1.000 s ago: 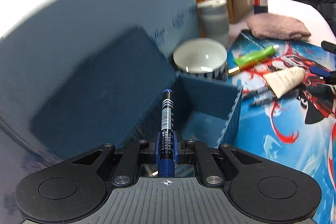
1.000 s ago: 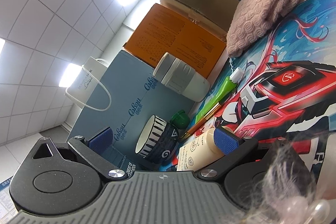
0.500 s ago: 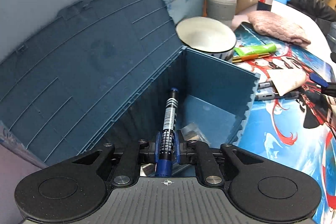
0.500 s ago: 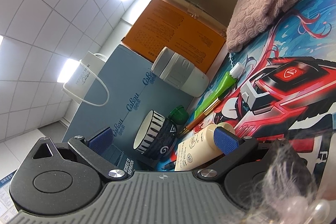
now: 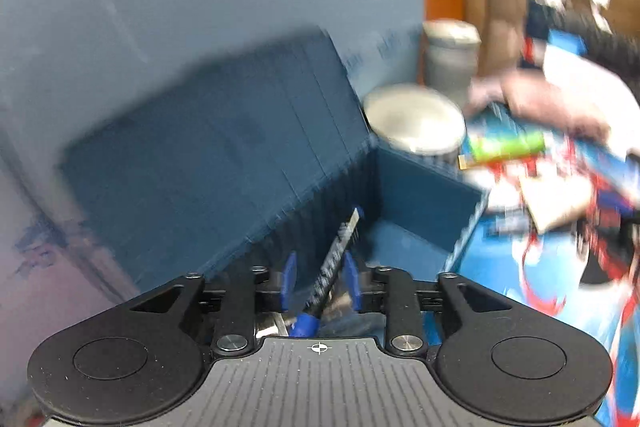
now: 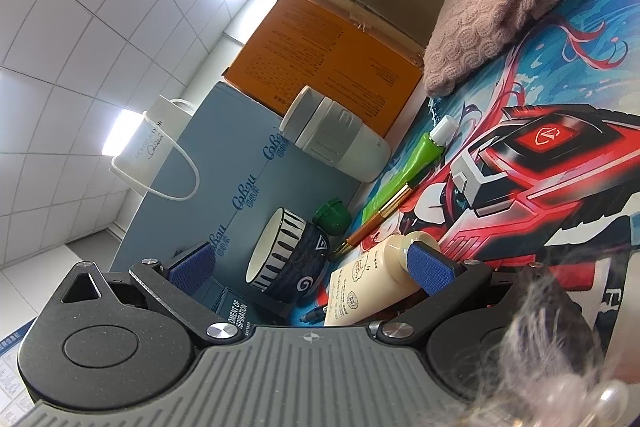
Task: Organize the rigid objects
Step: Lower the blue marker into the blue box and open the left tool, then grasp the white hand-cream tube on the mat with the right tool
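Left gripper (image 5: 318,285): jaws parted, gripping nothing. The blue marker (image 5: 334,263) lies tilted between my pads, apparently loose and dropping into the open blue storage box (image 5: 424,203) below (view blurred, contact uncertain). I judge this marker nearly stowed.

Right gripper (image 6: 310,267): jaws wide, empty, held over the printed mat (image 6: 540,155). Left to sort, as I judge it: striped mug (image 6: 286,257), cream bottle (image 6: 372,277), green tube (image 6: 416,161), gold pen (image 6: 378,219).

Legible: the blue paper bag (image 6: 224,163) repeats a script logo, roughly "CoBou"; a dark label (image 6: 238,319) ends "OF INSPIRATION".
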The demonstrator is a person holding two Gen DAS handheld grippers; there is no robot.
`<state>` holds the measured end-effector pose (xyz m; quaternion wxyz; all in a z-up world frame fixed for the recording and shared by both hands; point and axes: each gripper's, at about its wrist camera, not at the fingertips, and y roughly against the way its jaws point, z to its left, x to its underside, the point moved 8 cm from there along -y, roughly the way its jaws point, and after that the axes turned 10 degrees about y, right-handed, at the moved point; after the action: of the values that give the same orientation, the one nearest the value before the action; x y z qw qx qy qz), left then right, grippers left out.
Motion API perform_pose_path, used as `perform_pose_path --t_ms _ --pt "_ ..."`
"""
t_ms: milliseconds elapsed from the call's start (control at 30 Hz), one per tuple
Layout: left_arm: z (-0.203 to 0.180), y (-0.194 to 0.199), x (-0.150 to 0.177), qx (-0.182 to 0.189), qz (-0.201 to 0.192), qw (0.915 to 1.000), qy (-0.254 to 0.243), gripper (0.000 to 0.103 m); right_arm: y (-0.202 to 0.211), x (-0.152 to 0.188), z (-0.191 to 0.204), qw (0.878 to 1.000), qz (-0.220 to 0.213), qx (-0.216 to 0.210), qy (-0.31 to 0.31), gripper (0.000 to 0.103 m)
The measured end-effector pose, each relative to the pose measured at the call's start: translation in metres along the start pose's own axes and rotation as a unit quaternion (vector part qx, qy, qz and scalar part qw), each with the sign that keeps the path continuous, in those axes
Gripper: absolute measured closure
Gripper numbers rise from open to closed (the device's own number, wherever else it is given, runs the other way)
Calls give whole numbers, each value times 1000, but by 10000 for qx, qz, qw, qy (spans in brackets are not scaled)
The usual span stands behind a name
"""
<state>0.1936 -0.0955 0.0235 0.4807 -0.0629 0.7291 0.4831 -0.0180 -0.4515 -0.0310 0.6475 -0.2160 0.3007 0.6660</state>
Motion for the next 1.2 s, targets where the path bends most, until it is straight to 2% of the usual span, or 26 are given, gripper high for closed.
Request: perform_pose_path --t_ms 33,67,100,233,300,433,467,500,533,633,667,733,800,833,1000,1067,1200 --pt "0 10 -2 -29 -219 9997 142 57 0 0 0 10000 14 15 26 0" --pt "-1 19 -4 -34 -444 9986 294 43 -1 1 1 10000 33 37 65 0" --pt "-3 28 -4 2 -617 9972 431 35 -2 2 2 9999 54 68 116 0" --pt "-23 52 0 483 -1169 9883 850 30 -3 5 6 9991 90 222 356 0" --pt "-37 60 5 763 -1374 9828 971 21 -2 6 8 9985 73 284 471 0" --pt "-55 63 11 1181 -1502 9729 1300 15 -6 4 26 9912 361 443 1197 0" --pt "-58 62 13 1260 -1507 9712 1350 13 -10 5 33 9837 568 514 1628 0" --pt "-60 62 15 1311 -1513 9700 1376 12 -14 5 41 9704 753 655 2200 0" --pt "-61 60 18 1338 -1498 9701 1361 12 -18 6 49 9505 919 817 2855 0" --pt "-65 56 19 1234 -1394 9751 1203 11 -29 10 59 8755 1394 945 4529 0" --pt "-63 56 20 1201 -1416 9750 1223 11 -34 11 56 8533 1613 953 4865 0" --pt "-58 62 26 1239 -1453 9726 1328 10 -41 10 47 8179 2037 908 5304 0" --pt "-53 63 27 1257 -1458 9716 1376 9 -46 5 40 7918 2277 892 5597 0" --pt "-51 63 27 1245 -1457 9715 1392 9 -49 3 35 7814 2419 947 5674 0" --pt "-43 64 28 1293 -1485 9688 1502 8 -64 11 18 7480 3103 973 5786 4" --pt "-41 65 29 1288 -1490 9685 1525 8 -68 16 18 7420 3234 883 5806 7" --pt "-40 65 29 1318 -1489 9679 1537 8 -78 21 20 7415 3331 694 5783 9"
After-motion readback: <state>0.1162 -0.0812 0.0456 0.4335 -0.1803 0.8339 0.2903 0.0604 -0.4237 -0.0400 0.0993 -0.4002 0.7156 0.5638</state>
